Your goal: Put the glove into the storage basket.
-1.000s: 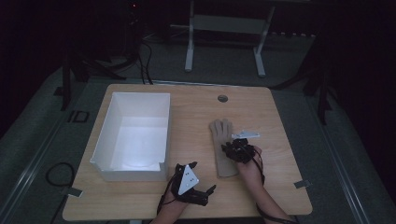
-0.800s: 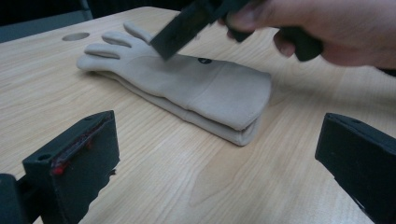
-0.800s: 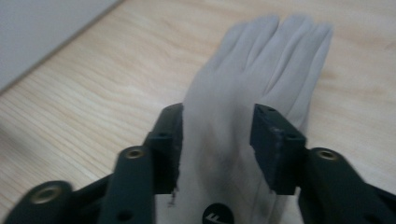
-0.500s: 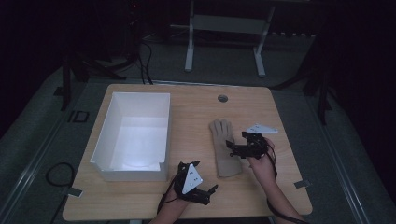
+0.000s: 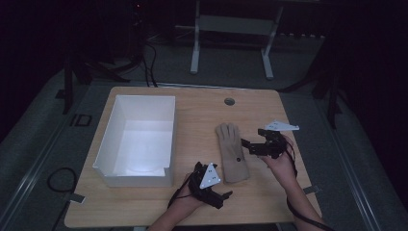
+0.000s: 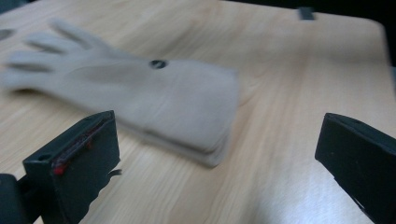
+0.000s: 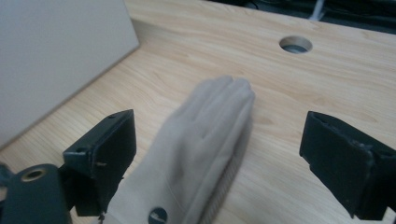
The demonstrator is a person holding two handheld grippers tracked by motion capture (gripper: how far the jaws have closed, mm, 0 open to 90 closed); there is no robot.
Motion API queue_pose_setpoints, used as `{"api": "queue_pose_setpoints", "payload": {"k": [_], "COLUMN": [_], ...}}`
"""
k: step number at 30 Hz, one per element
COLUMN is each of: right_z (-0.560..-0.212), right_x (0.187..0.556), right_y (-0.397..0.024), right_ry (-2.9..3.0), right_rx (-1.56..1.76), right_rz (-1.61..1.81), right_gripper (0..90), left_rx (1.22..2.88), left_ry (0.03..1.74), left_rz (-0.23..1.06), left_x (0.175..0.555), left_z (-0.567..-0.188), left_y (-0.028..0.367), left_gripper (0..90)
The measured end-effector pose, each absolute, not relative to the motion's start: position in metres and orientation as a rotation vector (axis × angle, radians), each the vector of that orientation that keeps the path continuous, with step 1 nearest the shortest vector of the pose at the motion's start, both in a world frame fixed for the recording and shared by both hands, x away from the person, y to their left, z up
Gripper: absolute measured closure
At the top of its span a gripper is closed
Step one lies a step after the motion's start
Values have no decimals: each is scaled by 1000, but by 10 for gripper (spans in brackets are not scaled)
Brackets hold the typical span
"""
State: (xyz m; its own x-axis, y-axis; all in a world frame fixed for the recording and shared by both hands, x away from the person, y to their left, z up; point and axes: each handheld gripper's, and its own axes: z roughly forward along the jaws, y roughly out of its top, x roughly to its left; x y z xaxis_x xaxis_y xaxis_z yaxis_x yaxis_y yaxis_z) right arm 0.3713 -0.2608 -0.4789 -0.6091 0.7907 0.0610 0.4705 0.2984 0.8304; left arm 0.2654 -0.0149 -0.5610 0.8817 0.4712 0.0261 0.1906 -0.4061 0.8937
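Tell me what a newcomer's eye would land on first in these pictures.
First the white open box on the left half of the wooden table, bright against the dark room. Next the beige glove lying flat to the box's right, with the right gripper open beside it, jaws just opened, and the left gripper open near its cuff.

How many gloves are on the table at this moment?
1, as far as can be told. The beige glove lies flat on the table, right of the white box. Its layered cuff edge may hide a second glove beneath.
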Motion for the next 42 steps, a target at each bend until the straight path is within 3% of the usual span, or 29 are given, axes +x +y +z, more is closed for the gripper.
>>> {"api": "queue_pose_setpoints", "payload": {"k": [14,29,36,39,42], "right_z": [-482,-522,-546,-556,-555], "right_x": [402,449,460,464,463], "right_y": [-253,-233,-229,-227,-222], "right_ry": [2235,2316,2374,2427,2482], "right_rx": [1146,1316,1398,1402,1330], "right_rz": [1236,1176,1122,1096,1077], "right_gripper": [158,204,220,272,425], "left_rx": [2036,2150,2214,2225,2241], "left_ry": [343,345,328,317,294], "left_rz": [303,238,192,182,196], "left_x": [286,309,315,317,316], "left_z": [-556,-563,-571,-572,-573], "left_y": [-40,-47,-48,-48,-48], "left_gripper": [144,238,376,393,406]}}
